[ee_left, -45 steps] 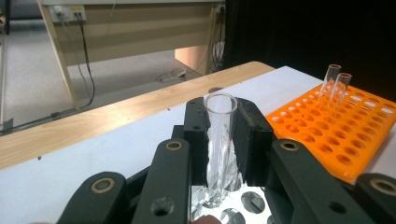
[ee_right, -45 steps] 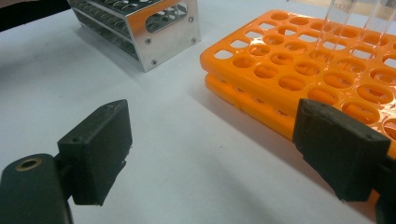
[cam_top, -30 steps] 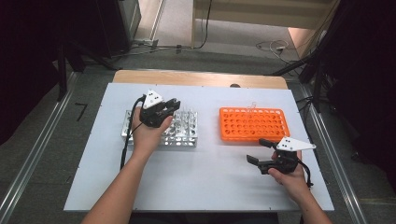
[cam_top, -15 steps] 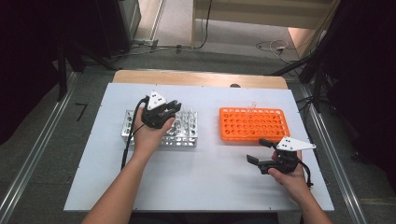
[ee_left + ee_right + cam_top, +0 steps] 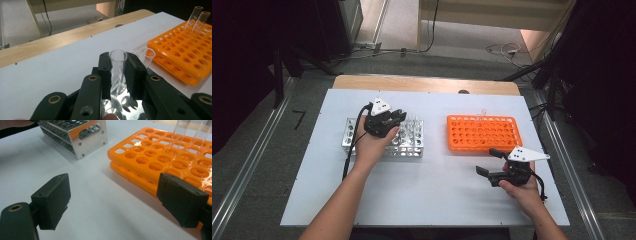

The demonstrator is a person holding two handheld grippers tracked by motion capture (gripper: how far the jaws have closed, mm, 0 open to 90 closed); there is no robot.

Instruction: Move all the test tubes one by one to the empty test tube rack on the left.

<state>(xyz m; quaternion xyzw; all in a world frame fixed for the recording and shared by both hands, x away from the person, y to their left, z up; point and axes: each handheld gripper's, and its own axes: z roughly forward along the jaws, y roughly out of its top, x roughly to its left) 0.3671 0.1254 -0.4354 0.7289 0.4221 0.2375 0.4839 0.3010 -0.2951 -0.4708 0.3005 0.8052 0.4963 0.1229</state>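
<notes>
Test tube: clear glass tube (image 5: 118, 68) standing upright in the metal rack, pinched between the left gripper's two black pads just below its open rim.

High view, left gripper: left gripper (image 5: 388, 119) sits over the silver metal rack (image 5: 412, 145) on the left half of the white table (image 5: 427, 200), hand wrapped round the body, nose pointing down into the holes.

High view, right gripper: right gripper (image 5: 488, 161) hovers off the front edge of the orange rack (image 5: 482, 132), jaws spread wide, nothing in them.

Left gripper view, the grip: both pads squeeze the tube from either side near the top; a second empty tube (image 5: 147, 57) stands just beside it, almost touching the right pad.

Left gripper view, beyond: orange rack (image 5: 185, 57) off to the right with two tubes (image 5: 197, 18) leaning in its far holes.

Right gripper view: pads (image 5: 53, 200) stand well apart, bare table between them, orange rack (image 5: 155, 162) close ahead, metal rack (image 5: 82, 137) farther off.

Handling, my call: thin glass, light, stiff, slick and breakable, so a gentle squeeze is plenty.

Where to hold: high on the wall under the rim, as now, and lift it straight up so it doesn't scrape the hole or knock its neighbour.
</notes>
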